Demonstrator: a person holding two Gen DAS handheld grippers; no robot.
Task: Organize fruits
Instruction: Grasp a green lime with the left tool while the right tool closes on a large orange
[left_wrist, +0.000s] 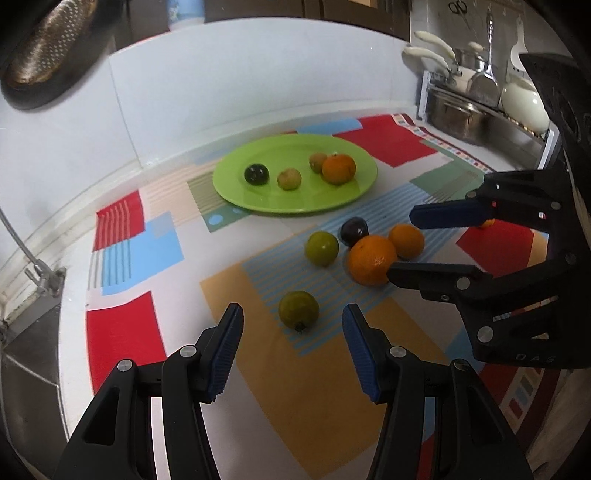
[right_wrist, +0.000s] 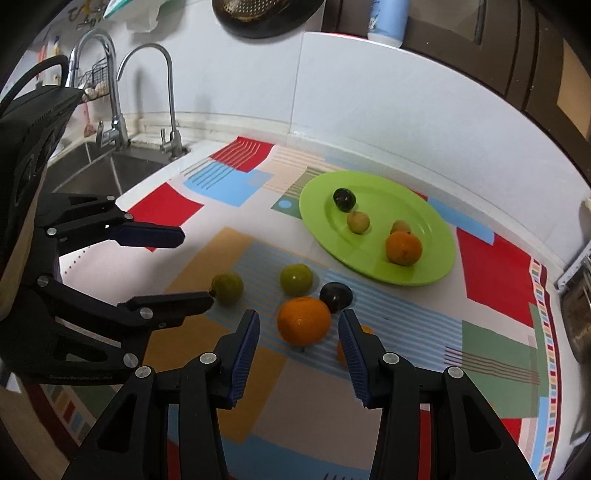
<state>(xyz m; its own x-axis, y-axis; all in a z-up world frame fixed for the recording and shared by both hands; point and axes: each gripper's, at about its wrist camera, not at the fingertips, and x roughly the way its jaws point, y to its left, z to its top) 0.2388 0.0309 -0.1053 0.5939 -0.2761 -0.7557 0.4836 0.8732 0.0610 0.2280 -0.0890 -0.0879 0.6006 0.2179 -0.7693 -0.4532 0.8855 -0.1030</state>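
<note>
In the right wrist view, the right gripper (right_wrist: 299, 325) is covering most of a small orange (right_wrist: 341, 352) behind its right-hand jaw. The left gripper's (right_wrist: 195, 266) lower finger is hiding the near edge of a green fruit (right_wrist: 228, 287). In the left wrist view, the right gripper's (left_wrist: 400, 245) upper arm is masking a small orange-yellow object (left_wrist: 488, 222), too little showing to identify.

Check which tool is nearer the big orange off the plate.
Right. The right tool points at the big orange, which sits just beyond its open tips. The left tool is farther, lined up on a green fruit instead.
</note>
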